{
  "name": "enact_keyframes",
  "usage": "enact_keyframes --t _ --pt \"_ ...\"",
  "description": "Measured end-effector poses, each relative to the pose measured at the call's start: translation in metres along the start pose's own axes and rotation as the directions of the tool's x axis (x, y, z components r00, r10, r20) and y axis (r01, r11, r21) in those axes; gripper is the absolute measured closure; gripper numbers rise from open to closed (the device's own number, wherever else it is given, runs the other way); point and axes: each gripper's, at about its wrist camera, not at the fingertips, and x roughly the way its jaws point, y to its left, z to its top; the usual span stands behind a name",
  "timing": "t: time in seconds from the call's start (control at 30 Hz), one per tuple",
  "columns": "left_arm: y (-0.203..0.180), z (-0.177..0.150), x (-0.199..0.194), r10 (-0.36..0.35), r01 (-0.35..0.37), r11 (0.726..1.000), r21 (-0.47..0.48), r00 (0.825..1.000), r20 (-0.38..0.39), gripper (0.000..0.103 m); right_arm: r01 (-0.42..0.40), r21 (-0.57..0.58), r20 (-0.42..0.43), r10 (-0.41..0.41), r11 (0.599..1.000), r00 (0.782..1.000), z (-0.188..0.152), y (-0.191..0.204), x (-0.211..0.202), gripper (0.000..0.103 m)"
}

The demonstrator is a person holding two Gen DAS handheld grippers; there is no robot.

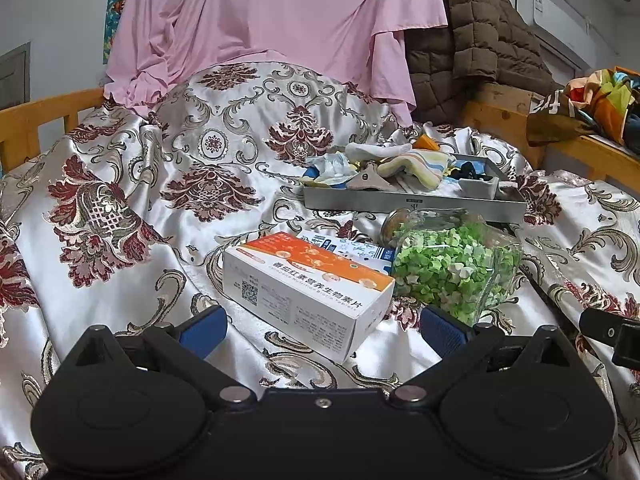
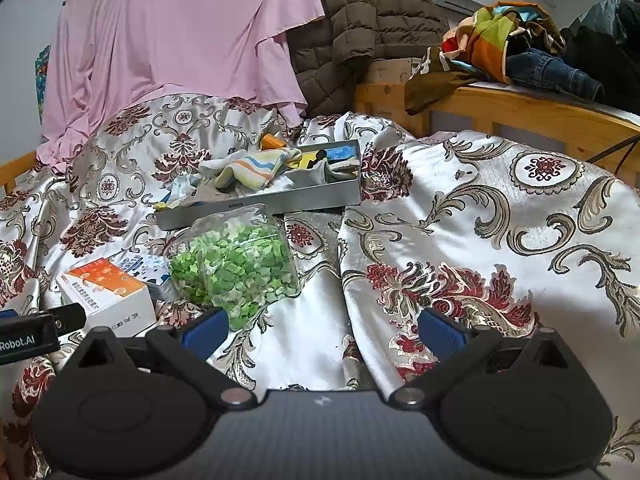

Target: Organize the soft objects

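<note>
Left wrist view: left gripper (image 1: 322, 330) wide open, empty, above box (image 1: 308, 292). Right gripper (image 2: 322, 330) likewise agape, empty. Striped socks (image 2: 250, 170) piled in grey tray (image 2: 280, 202), probably gathered there.

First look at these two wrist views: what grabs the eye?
The glass jar packed with green paper bits, lying on its side mid-bed on the patterned satin bedspread, with the orange-and-white box beside it. Behind them sits a grey tray heaped with striped socks and other small cloth items. A pink sheet hangs at the back; both the left gripper and the right gripper are open and empty.
</note>
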Motion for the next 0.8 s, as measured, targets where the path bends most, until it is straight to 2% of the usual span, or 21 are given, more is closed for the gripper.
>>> enact_keyframes --t 0.8 --pt "0.0012 0.0006 -0.0005 0.003 -0.003 1.0 0.003 1.0 0.004 0.001 -0.005 0.005 -0.006 0.005 1.0 1.0 0.0002 -0.0002 0.0005 0.0"
